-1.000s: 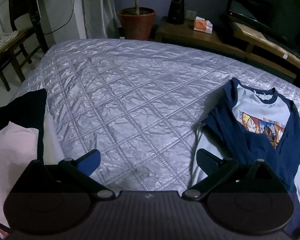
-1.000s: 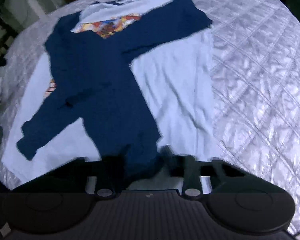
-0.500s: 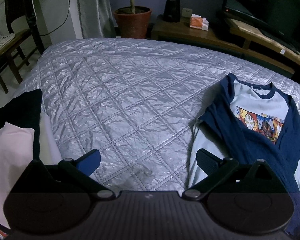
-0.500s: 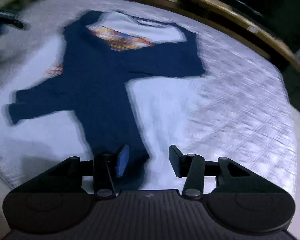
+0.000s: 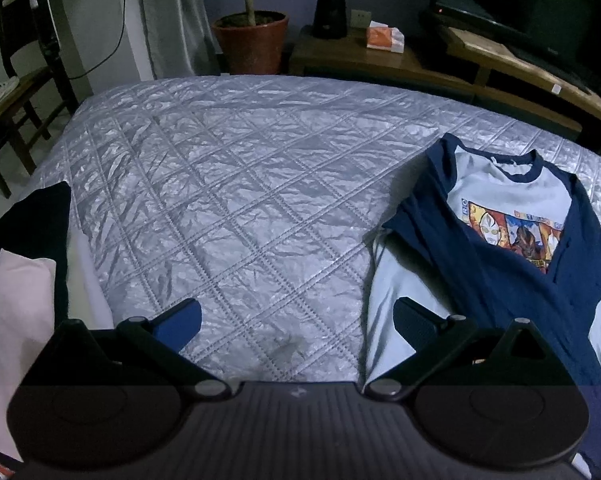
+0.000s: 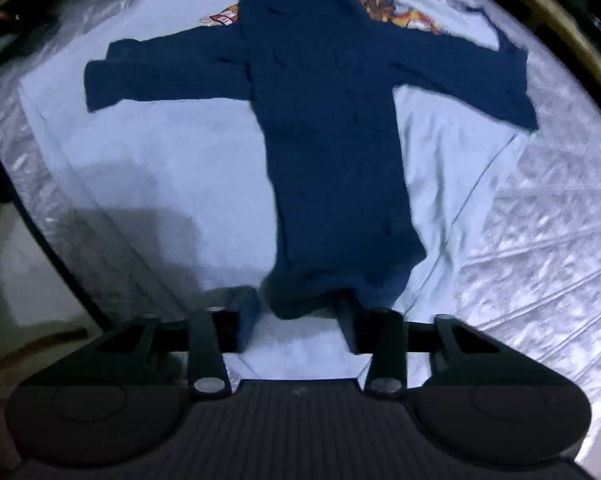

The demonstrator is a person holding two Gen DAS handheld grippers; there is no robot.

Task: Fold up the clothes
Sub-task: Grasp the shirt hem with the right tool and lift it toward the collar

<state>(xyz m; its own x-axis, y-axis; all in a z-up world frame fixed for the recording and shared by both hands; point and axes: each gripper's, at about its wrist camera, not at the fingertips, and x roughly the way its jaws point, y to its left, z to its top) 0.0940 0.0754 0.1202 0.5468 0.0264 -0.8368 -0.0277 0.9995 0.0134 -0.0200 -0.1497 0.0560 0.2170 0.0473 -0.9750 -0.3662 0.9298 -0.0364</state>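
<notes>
**A:** What's changed on my right camera since a second ago?

**B:** The shirt (image 6: 332, 128) has swung round in my view. Earlier it lay slanted, collar toward 11 o'clock; now it runs straight up the frame, collar at 12. The left view has barely shifted.

**A:** Start with the big things.

**B:** The quilted silver bed cover (image 5: 228, 200) fills most of my left view. The shirt lies flat on it, pale blue with navy sleeves crossed over the front, out at 3 o'clock in that view. Folded pale pink and dark clothes (image 5: 16, 280) sit at 9 o'clock, at the bed's edge.

**A:** And the grippers?

**B:** My left gripper (image 5: 296, 316) stands wide apart over bare quilt, gripping nothing. My right gripper (image 6: 300, 312) is closing, with the navy cuff (image 6: 324, 288) at 6 o'clock between its fingers; the pads aren't pressing on it that I can see.
</notes>
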